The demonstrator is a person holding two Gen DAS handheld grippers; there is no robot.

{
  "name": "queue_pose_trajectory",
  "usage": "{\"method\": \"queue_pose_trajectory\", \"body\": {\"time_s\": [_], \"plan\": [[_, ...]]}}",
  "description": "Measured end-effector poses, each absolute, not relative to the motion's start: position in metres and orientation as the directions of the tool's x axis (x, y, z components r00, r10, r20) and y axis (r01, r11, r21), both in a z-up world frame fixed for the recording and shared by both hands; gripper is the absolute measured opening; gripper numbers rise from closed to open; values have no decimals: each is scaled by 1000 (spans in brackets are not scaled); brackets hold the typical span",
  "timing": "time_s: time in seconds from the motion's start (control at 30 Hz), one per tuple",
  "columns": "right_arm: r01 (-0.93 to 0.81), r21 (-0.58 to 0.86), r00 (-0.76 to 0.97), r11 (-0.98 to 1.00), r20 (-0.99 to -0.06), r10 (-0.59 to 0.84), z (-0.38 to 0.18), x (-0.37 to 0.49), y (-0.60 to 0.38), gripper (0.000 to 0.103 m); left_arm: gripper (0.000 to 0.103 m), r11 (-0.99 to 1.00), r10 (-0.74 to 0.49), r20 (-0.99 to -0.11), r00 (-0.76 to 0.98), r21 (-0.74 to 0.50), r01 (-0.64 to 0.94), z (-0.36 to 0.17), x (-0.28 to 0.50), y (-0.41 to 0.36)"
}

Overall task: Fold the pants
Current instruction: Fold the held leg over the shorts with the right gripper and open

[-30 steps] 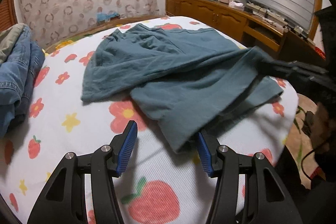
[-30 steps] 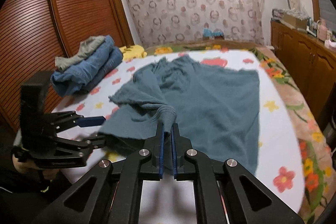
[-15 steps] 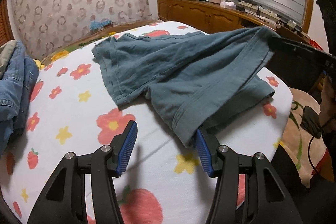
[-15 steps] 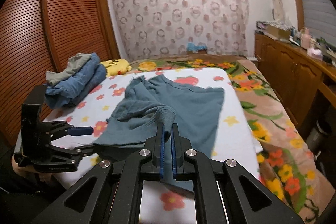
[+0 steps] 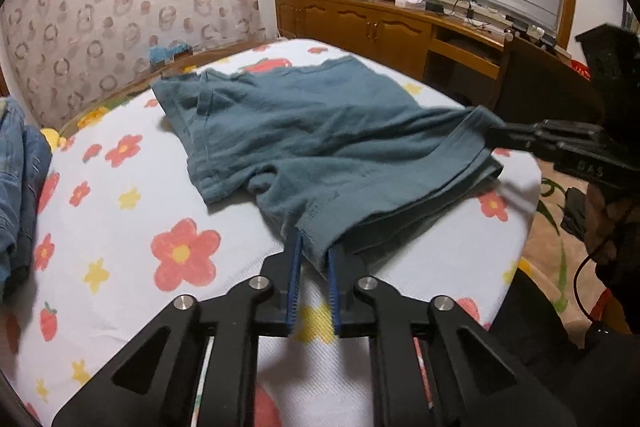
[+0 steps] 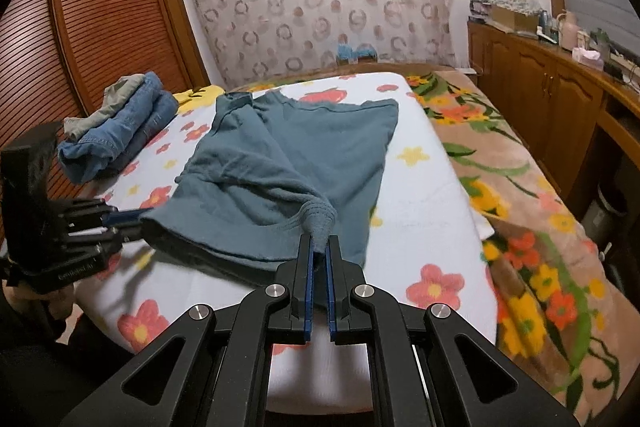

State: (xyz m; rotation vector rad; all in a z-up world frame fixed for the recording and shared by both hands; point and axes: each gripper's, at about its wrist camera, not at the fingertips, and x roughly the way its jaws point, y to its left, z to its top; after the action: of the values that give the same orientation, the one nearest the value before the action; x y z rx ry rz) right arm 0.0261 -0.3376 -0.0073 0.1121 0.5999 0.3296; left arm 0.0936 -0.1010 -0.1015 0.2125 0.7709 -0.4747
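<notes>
Teal pants (image 5: 320, 143) lie spread on the flowered bed sheet (image 5: 120, 227), with the near edge lifted. My left gripper (image 5: 314, 251) is shut on the near left corner of the pants. My right gripper (image 6: 319, 247) is shut on a bunched corner of the pants (image 6: 288, 163) at the near right. Each gripper shows in the other's view: the right gripper at the right edge (image 5: 496, 137), the left gripper at the left edge (image 6: 132, 217). The fabric hangs taut between them.
A stack of folded jeans (image 6: 120, 131) sits at the bed's left side. A wooden sideboard (image 5: 400, 31) with clutter runs along the right wall. A wooden wardrobe (image 6: 100, 27) stands left. A flowered blanket (image 6: 520, 187) covers the bed's right part.
My left gripper has closed on the near corner of the pants. Both grippers have pulled the pants toward the near edge of the bed, flattening them.
</notes>
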Motion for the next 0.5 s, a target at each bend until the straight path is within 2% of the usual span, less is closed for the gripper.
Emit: {"method": "queue_pose_trajectory", "body": {"time_s": [0.3, 0.5], "plan": [[-340, 196, 769, 920, -506, 392, 13, 25, -346, 5, 9, 892, -346, -626, 699, 12, 451, -51, 79, -74], [-367, 194, 757, 910, -506, 414, 7, 14, -345, 5, 9, 898, -336, -642, 689, 1, 439, -58, 71, -63]]}}
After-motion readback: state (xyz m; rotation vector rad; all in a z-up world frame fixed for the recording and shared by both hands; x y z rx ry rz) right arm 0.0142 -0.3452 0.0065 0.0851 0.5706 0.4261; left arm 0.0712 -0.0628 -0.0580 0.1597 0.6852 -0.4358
